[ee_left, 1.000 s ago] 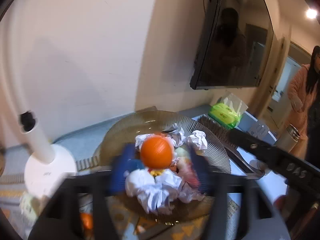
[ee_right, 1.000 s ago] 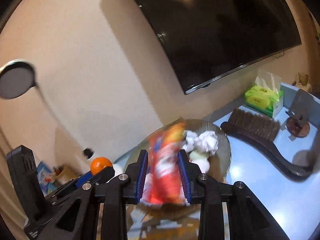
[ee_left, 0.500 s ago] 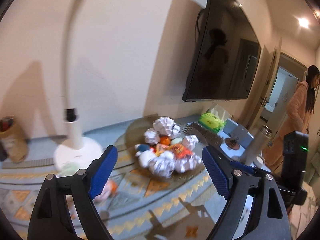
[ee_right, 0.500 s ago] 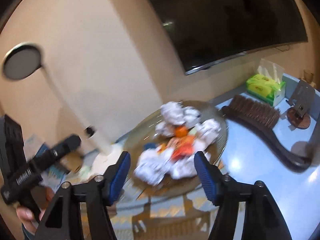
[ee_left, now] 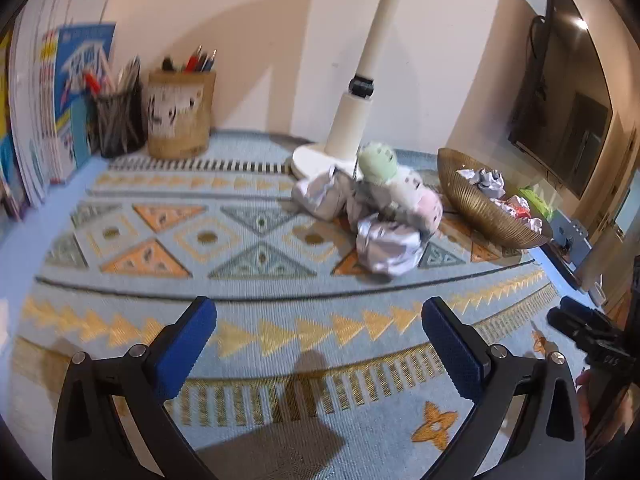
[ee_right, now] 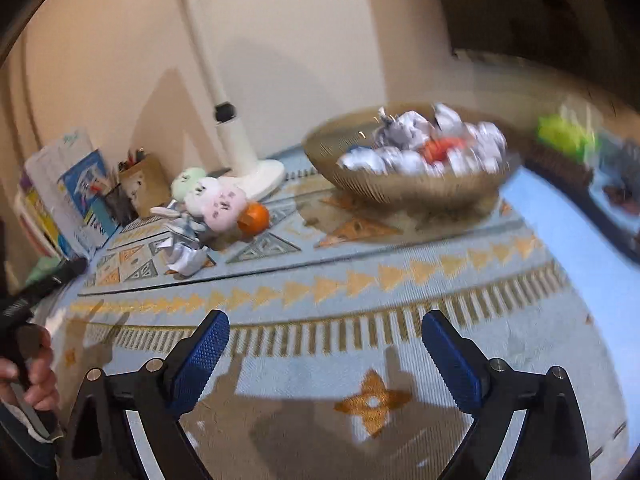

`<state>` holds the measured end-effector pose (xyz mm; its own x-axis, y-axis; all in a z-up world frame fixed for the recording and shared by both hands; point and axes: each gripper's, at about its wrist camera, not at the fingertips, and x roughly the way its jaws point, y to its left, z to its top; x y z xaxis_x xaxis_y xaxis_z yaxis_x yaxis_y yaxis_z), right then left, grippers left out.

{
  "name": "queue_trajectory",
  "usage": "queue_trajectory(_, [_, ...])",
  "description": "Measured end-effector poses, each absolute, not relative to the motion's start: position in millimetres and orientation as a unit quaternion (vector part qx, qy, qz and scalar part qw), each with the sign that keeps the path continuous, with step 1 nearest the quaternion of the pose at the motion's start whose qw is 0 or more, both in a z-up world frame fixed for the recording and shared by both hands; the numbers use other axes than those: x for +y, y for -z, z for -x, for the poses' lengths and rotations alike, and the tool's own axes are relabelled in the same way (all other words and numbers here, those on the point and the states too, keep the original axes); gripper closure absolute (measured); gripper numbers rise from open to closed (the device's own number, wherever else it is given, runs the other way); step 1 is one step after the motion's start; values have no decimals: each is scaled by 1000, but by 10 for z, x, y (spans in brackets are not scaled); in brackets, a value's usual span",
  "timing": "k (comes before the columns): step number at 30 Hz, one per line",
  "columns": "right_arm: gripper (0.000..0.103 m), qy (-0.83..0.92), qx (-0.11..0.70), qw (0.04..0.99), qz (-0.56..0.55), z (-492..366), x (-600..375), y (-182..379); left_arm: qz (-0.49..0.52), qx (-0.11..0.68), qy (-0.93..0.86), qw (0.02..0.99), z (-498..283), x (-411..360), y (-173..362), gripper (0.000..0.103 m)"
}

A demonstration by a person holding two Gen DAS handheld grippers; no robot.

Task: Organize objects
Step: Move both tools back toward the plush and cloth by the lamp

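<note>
A ribbed brown bowl point(ee_right: 404, 188) on the patterned mat holds several crumpled paper balls point(ee_right: 404, 136) and an orange-red snack packet point(ee_right: 442, 148); it also shows at the right of the left wrist view point(ee_left: 476, 208). Left of it lie plush toys point(ee_right: 212, 200), an orange ball point(ee_right: 254, 218) and crumpled papers point(ee_left: 390, 248). My left gripper point(ee_left: 318, 332) is open and empty, well short of the pile. My right gripper point(ee_right: 324, 344) is open and empty, in front of the bowl.
A white lamp base point(ee_left: 320, 156) stands behind the plush toys. Pen holders point(ee_left: 180, 114) and books point(ee_left: 48, 104) line the back left. A brush point(ee_right: 560, 164) and a green tissue pack point(ee_right: 564, 132) lie right of the bowl.
Both grippers let go over the bowl, the left of the orange ball, the right of the snack packet. Both opened and pulled back low over the mat.
</note>
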<state>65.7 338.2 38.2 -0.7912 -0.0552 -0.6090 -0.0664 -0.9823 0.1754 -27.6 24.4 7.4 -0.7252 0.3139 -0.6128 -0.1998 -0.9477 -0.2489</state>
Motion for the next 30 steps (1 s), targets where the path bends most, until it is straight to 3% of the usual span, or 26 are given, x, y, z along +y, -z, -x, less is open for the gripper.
queue_trajectory(11, [0, -914, -34, 37, 403, -421, 2988, -123, 378, -42, -917, 122, 308, 390, 5, 1])
queue_trajectory(24, [0, -907, -24, 39, 418, -386, 3033, -84, 379, -40, -917, 121, 289, 407, 6, 1])
queue_trajectory(30, [0, -914, -21, 34, 404, -432, 3039, -127, 379, -56, -909, 166, 259, 220, -197, 1])
